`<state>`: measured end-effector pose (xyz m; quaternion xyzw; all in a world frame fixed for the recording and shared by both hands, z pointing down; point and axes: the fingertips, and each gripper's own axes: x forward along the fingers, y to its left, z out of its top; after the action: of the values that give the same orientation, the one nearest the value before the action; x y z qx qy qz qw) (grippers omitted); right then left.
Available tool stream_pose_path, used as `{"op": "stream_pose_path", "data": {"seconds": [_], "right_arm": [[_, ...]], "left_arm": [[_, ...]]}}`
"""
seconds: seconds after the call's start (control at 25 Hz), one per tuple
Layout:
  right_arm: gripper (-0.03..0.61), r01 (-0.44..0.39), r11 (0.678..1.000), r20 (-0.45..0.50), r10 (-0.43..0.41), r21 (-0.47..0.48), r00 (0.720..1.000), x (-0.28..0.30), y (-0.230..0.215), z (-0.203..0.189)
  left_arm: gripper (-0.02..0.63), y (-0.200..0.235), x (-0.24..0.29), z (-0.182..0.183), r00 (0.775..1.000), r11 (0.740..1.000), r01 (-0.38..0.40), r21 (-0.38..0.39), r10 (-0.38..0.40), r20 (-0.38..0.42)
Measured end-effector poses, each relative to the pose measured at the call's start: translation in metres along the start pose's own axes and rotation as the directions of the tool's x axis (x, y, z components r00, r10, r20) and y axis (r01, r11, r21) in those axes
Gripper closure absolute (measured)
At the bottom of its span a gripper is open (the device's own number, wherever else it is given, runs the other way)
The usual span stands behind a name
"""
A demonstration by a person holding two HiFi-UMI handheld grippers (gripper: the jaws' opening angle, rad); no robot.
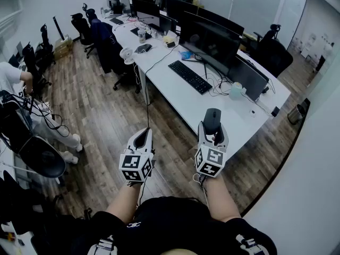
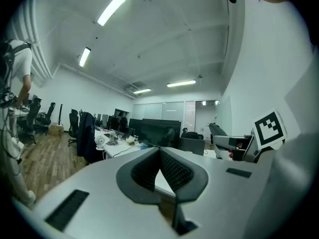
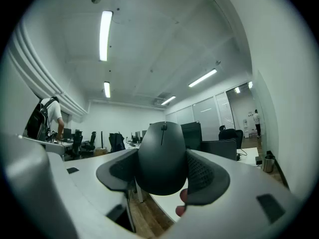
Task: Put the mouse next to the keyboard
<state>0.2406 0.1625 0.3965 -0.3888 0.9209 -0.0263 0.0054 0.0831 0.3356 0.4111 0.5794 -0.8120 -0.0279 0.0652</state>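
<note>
Now the left gripper [image 1: 142, 138], clenched on nothing, hovers well short of the keyboard [image 1: 189, 76] and left of it; the right gripper [image 1: 212, 132] grasps the mouse [image 1: 212, 119], held up in the air, also well short of that keyboard

Two hand-held grippers [image 1: 142, 137] [image 1: 213, 126], one black mouse [image 1: 212, 116], one keyboard [image 1: 190, 77] nearby

Keyboard [image 1: 189, 77] lies on desk [image 1: 178, 106], in front of monitor [image 1: 210, 41]. Mouse [image 1: 212, 118] sits btwn jaws of right gripper [image 1: 213, 127], over desk's near edge, well apart from keyboard. Left gripper [image 1: 142, 139] is to its left, over floor [image 1: 106, 126]. Bin [image 1: 295, 113], prob, stands by desk's right end
</note>
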Motion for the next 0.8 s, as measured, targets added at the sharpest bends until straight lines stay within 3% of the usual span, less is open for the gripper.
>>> {"op": "stream_pose_path", "data": {"seconds": [0.48, 0.8], "right_arm": [[0.268, 0.008, 1.000, -0.016, -0.007, 0.004, 1.000, 0.020, 0.032, -0.008], [0.268, 0.042, 0.999, -0.010, -0.042, 0.011, 0.999, 0.029, 0.061, -0.011]], "left_arm": [[0.597, 0.037, 0.009, -0.005, 1.000, 1.000, 0.025, -0.019, -0.025, -0.003], [0.597, 0.060, 0.013, -0.008, 0.996, 0.996, 0.089, -0.011, -0.089, -0.013]]}}
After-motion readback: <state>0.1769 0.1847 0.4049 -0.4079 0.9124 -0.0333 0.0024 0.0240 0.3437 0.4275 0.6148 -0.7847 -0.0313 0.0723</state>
